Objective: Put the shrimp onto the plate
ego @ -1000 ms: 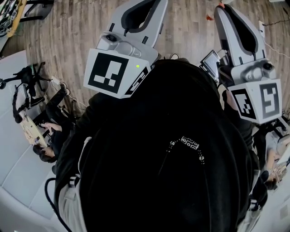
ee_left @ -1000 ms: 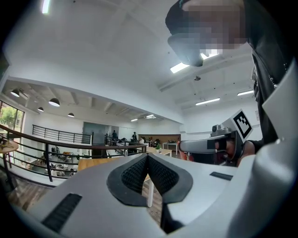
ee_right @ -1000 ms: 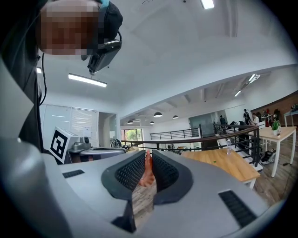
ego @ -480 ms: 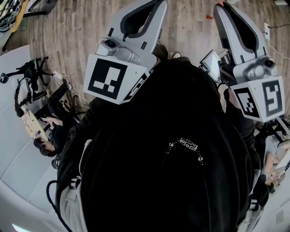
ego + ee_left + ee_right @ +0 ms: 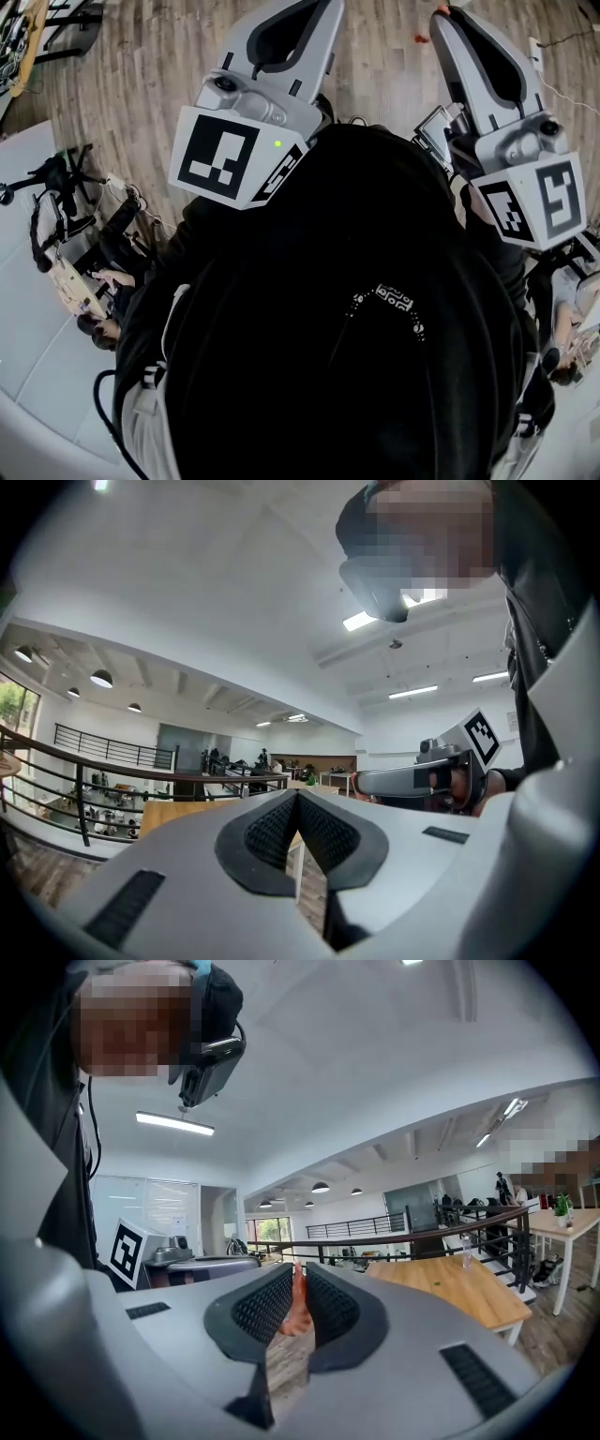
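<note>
The person in the black top [image 5: 356,328] holds both grippers up in front of the chest, side by side and well apart; in the head view both point toward the top of the picture, out over the wooden floor [image 5: 141,66], and their tips lean a little toward each other. The left gripper [image 5: 296,797] has its marker cube [image 5: 230,155] close to the black top; its fingers [image 5: 267,832] meet at the tips, pressed together with nothing between them; lower down a thin slice of floor shows through the gap.

The right gripper [image 5: 301,1274] sits near the right edge of the head view; its fingers [image 5: 333,1309] are close together and pinch the shrimp [image 5: 297,1314]. The shrimp is orange-pink and stands upright between the dark pads; its thin end pokes up past the fingertips. In the head view it is only a small orange bit at the very tip of the right gripper, close to the top edge.

Both gripper views look out level across a big room with a white ceiling and a dark railing [image 5: 422,1232]. The left gripper view shows the right gripper off to its right; the right gripper view shows the left gripper off to its left.
</note>
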The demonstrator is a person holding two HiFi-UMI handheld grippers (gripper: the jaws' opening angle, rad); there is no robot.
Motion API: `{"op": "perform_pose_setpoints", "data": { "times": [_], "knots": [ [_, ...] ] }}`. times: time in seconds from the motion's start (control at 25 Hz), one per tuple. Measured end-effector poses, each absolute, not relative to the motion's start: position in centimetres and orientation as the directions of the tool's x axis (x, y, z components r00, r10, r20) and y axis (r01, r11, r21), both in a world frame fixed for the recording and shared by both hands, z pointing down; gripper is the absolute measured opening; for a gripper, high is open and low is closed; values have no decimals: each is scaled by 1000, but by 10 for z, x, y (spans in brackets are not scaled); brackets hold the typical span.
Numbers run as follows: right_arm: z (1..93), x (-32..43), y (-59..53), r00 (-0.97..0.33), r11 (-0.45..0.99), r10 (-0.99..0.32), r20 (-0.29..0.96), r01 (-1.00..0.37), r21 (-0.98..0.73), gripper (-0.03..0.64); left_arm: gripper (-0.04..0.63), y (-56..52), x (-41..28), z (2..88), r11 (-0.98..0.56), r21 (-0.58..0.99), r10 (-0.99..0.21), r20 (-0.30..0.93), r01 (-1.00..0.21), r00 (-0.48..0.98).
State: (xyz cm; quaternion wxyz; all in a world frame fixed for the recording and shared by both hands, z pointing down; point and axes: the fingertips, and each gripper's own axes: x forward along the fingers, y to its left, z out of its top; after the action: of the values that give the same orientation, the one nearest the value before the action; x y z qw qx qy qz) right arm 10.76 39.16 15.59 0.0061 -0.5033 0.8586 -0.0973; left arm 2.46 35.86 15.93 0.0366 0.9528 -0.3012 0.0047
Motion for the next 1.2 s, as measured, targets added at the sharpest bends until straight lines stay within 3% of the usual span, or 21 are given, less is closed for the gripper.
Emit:
{"op": "perform_pose_setpoints", "data": {
  "times": [0.52, 1.2],
  "knots": [
    [162, 109, 306, -418, 400, -900, 124, -905, -148, 55, 5, 264, 22, 170, -848, 108, -521, 4, -518, 854],
    [142, 2, 167, -460, 451, -874, 154, -888, -93, 55, 5, 138, -79, 170, -820, 159, -556, 11, -550, 831]
  ]
}}
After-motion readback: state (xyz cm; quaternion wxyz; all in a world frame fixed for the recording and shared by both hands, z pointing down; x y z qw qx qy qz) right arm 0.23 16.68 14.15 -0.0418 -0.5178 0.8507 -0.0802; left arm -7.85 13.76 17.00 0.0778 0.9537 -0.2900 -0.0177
